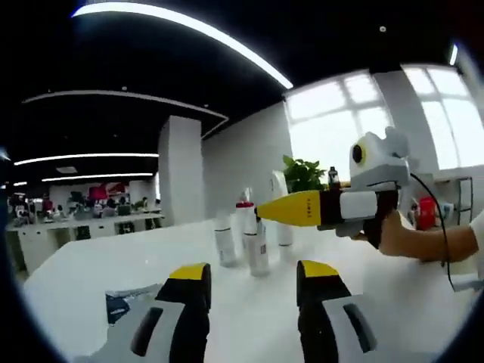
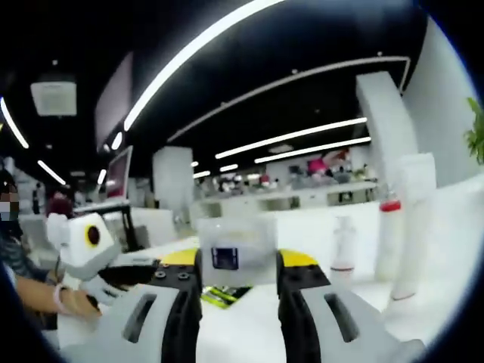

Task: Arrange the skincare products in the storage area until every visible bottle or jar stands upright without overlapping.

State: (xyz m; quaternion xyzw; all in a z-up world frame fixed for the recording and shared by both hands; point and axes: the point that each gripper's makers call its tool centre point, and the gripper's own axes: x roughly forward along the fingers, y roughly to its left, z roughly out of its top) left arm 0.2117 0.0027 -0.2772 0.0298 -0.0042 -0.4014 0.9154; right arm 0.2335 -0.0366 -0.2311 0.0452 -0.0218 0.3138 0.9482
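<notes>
A clear jar (image 2: 237, 261) is clamped in the right tool (image 2: 238, 281) above the counter (image 2: 454, 249); the left tool (image 1: 253, 281) is held open, empty, before upright bottles (image 1: 257, 246).

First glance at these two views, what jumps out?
In the left gripper view, the right gripper reaches in from the right toward a cluster of upright bottles on the white table. In the right gripper view, its jaws grip a clear jar; the left gripper is open.
</notes>
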